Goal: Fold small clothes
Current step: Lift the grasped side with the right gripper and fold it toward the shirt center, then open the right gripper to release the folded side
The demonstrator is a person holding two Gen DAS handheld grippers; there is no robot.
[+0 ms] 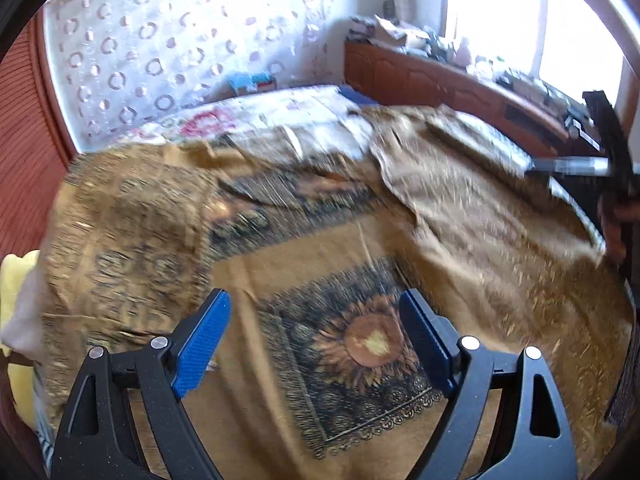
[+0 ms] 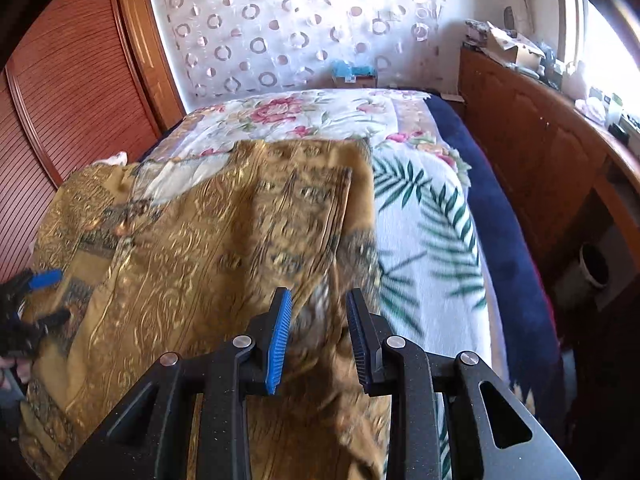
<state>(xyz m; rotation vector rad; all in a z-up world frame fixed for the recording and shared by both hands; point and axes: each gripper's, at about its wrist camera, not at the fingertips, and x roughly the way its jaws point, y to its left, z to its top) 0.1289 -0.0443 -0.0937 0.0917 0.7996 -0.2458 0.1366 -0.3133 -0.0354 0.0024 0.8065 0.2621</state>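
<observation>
cloth (image 2: 208, 240): gold-brown w/ dark patterned bands, spread rumpled over the bed; one part doubled over on itself, folded edge running along the cloth's right side in right view. Sunflower panel (image 1: 368, 344) lies flat, face up, in left view.
cloth position: covers near + left part of bed; far edge reaches onto the floral sheet; right edge ends at the palm-leaf sheet.
L gripper (image 1: 316, 340): jaws spread wide, nothing between the pads; hovers over the sunflower panel, not touching cloth as far as seen. Blue pads (image 1: 202, 344) clear of fabric.
R gripper (image 2: 318, 340): jaws part-open, gap between the pads; a blurred fold of cloth sits in the gap, but pads don't press on it. Not a grip.
R gripper in left view (image 1: 608, 152): dark + blurred at right edge, by the cloth's far right border.
L gripper in right view (image 2: 36, 300): at left edge, over the cloth's left side; blurred.
bed (image 2: 500, 208): navy cover under floral sheet (image 2: 304, 116) and palm-leaf sheet (image 2: 432, 232).
surroundings: wood cabinet (image 2: 532, 152) right of bed, clutter on top; circle-print curtain (image 2: 300, 24) behind; slatted wood door (image 2: 68, 104) on left.
blur: both views smeared; fine fabric detail unclear.
</observation>
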